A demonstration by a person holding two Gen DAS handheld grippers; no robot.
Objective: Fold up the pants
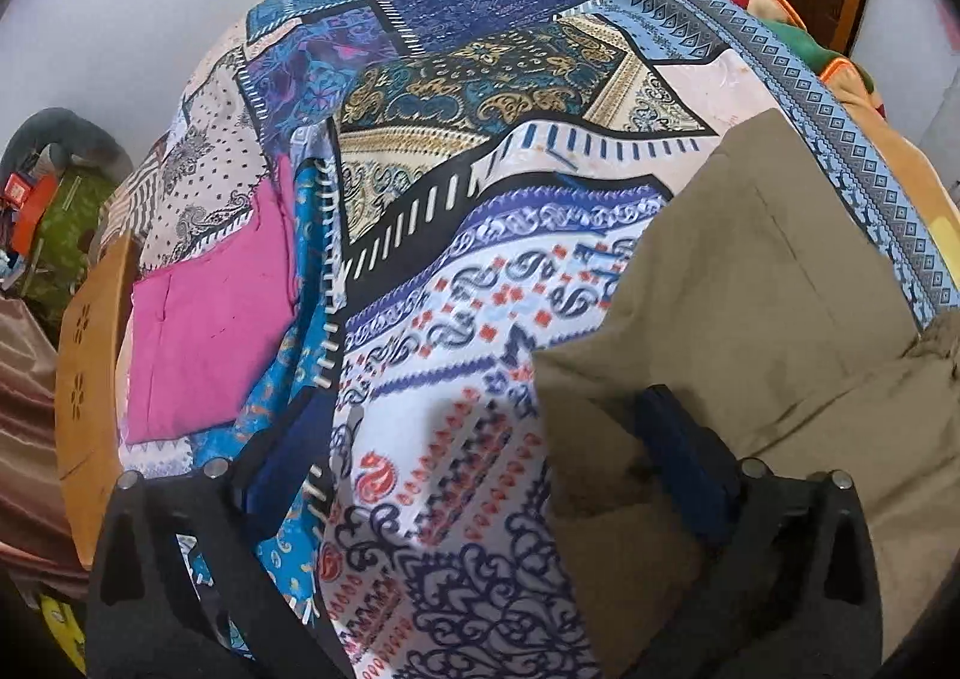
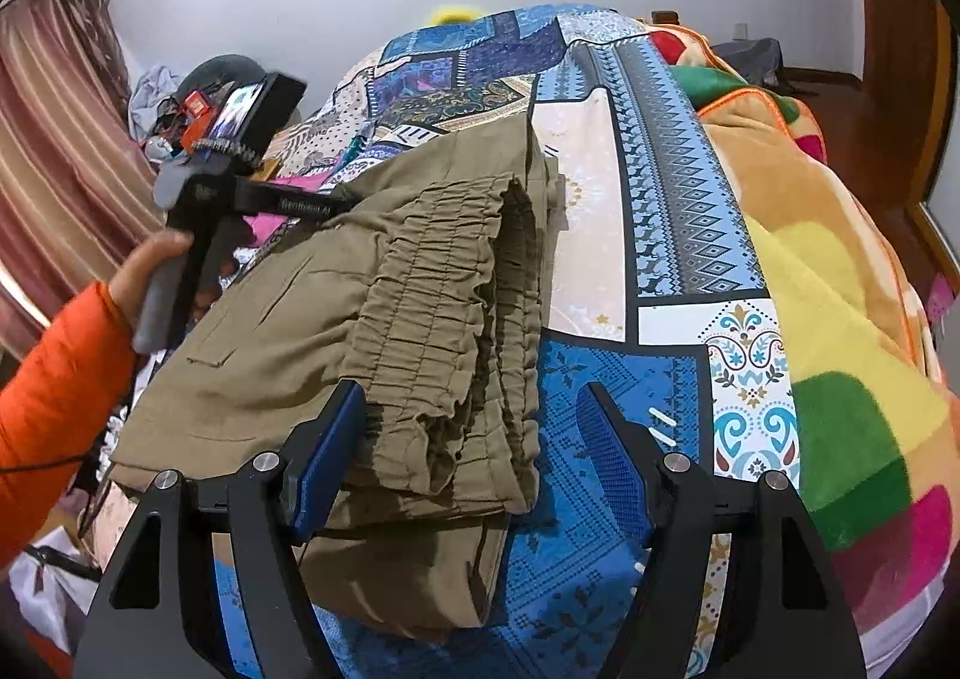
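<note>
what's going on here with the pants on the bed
A person with handheld tongs in each hand is folding olive-green pants on a patchwork bedspread. The pants already lie folded in layers, elastic waistband on top. The right tongs straddle the waistband corner, jaws apart, not clamped. The left tongs stand wide open at the pants' far edge, holding nothing. A folded pink garment lies nearby.

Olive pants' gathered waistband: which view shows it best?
The right wrist view. There the olive pants lie folded on the bedspread, the gathered waistband in full sight, its near end between the open right hand-held gripper jaws. The left wrist view shows only plain olive cloth, no waistband.
</note>
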